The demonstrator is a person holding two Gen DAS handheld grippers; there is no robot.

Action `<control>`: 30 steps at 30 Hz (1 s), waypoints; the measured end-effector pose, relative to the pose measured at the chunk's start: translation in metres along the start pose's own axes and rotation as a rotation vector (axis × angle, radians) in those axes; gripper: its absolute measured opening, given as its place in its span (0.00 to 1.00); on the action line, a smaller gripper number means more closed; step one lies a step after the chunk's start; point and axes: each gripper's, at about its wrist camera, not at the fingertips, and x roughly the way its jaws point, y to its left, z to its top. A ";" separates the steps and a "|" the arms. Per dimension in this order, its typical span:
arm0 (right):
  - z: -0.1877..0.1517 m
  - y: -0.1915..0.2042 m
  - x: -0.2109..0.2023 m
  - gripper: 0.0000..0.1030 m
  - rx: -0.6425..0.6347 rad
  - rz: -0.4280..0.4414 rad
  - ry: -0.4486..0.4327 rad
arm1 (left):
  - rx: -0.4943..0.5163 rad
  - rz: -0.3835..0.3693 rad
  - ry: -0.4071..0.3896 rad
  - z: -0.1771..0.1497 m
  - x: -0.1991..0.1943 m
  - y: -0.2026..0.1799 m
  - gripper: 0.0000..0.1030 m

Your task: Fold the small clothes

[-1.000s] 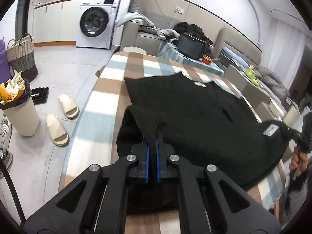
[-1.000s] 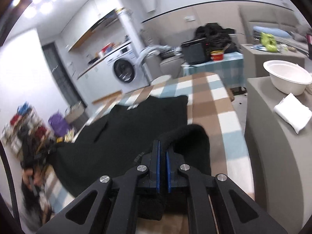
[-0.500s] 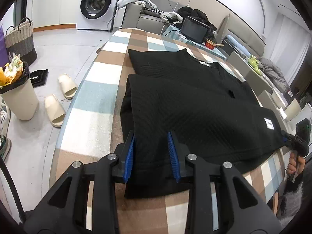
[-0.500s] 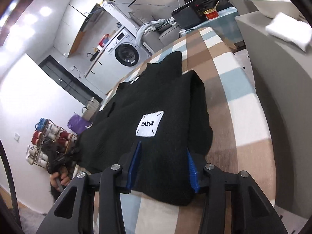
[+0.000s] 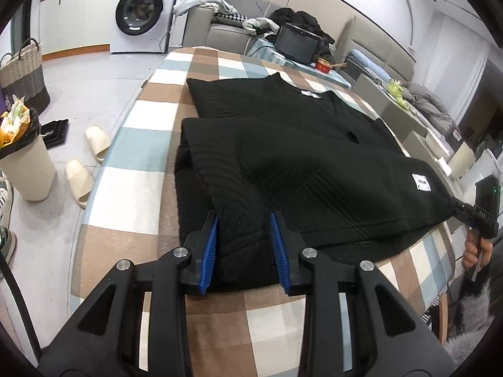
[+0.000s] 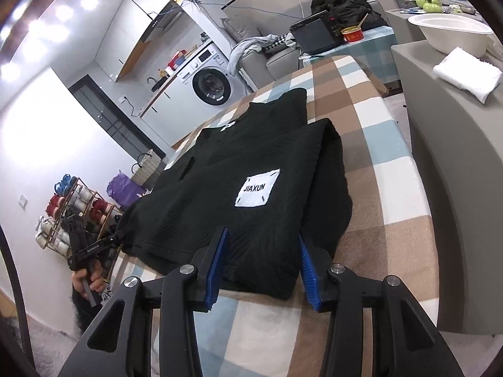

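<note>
Item: black knit garment (image 5: 308,163), ribbed weave, lying flat on a table under a checked cloth (image 5: 135,144) of brown, white and pale blue. Its near part is folded over the far part, so a doubled layer faces the viewer; the neckline with a small white tag (image 5: 309,93) lies at the far end. A white sewn patch (image 6: 257,190) lettered JIAXUN sits on the upper folded layer.

Left gripper (image 5: 243,245): jaws parted a moderate way, having just been opening. The near left corner of the garment lies between the blue pads (image 5: 209,248); the cloth appears to rest free rather than pinched, though contact with the pad faces is hard to rule out.

Right gripper (image 6: 262,265): jaws parted somewhat wider, likewise just opened. The near right corner of the folded garment lies between its blue pads (image 6: 308,271), slack on the table.

Cross views: each camera shows the other gripper at the far near-corner of the garment, held by a hand (image 5: 474,248), (image 6: 88,281).

Surroundings: washing machine (image 5: 141,9), pair of pale slippers (image 5: 89,163) on the floor, white bowl (image 6: 452,31) on a grey side unit.
</note>
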 end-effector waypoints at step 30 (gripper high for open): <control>0.147 -0.010 0.067 0.38 0.259 -0.227 -0.282 | -0.204 0.077 -0.298 0.137 -0.001 0.030 0.66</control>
